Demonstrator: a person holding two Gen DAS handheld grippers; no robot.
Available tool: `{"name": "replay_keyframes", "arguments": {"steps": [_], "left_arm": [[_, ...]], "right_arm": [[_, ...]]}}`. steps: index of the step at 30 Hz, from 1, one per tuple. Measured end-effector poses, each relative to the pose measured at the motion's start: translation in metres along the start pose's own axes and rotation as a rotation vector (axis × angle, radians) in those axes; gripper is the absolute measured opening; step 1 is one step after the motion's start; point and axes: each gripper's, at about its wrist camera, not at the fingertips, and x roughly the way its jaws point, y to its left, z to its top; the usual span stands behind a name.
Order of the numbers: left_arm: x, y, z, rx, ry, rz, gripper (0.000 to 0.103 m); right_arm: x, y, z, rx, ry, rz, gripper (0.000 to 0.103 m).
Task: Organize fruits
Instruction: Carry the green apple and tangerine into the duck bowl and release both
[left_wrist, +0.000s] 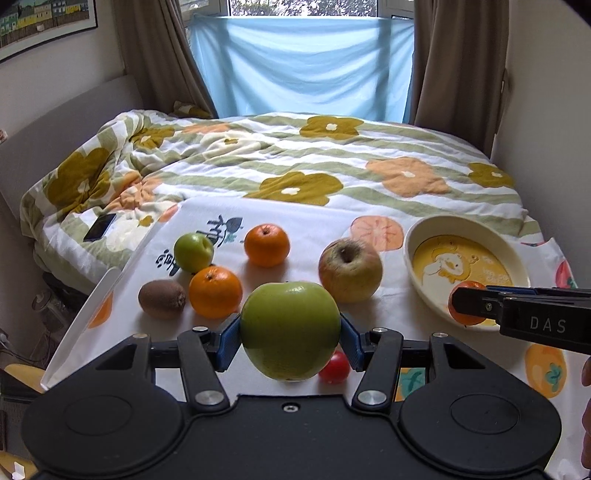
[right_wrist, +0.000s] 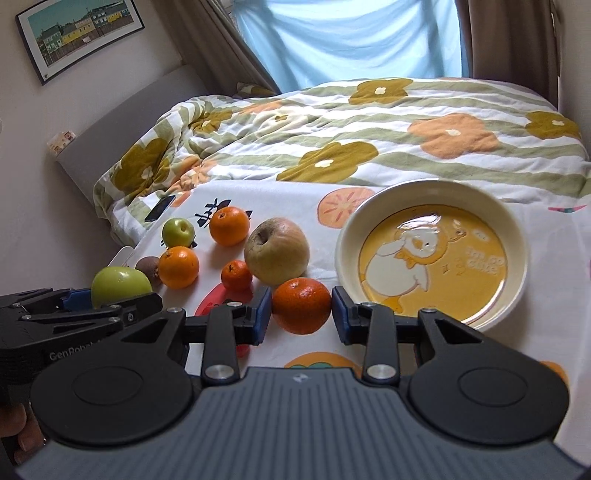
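The left gripper (left_wrist: 290, 334) pinches a big green apple (left_wrist: 290, 329) between its blue pads, lifted above the white cloth (left_wrist: 295, 218) over the near middle of the table. A small red fruit (left_wrist: 334, 366) shows just under the apple on its right side. The right gripper (right_wrist: 301, 314) pinches a small mandarin (right_wrist: 301, 305), both blue pads touching its sides, just left of the near rim of the cream bowl (right_wrist: 432, 190), which has a yellow bottom with a duck picture and sits at the right of the table.

On the cloth to the left lie the other fruits: a russet apple (right_wrist: 277, 254) in the middle, a small mandarin (right_wrist: 236, 275) just near it, an orange (right_wrist: 229, 225) farther back, a small green apple (right_wrist: 178, 232) at the far left, another orange (right_wrist: 178, 267) nearer, and a kiwi (left_wrist: 161, 298) beside that orange on its left. A dark phone (left_wrist: 99, 227) lies on the flowered quilt (left_wrist: 332, 162) beyond the table's far left corner
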Motion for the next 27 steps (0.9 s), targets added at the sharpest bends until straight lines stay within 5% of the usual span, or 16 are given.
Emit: {"name": "replay_keyframes", "arguments": {"steps": [9, 27], "left_arm": [[-0.008, -0.053, 0.039, 0.081, -0.072, -0.116, 0.060], [0.124, -0.146, 0.094, 0.349, 0.005, -0.326, 0.060]], "right_arm": [[-0.043, -0.054, 0.024, 0.025, -0.073, -0.135, 0.050], [-0.001, -0.134, 0.054, 0.175, -0.083, -0.345, 0.050]]}}
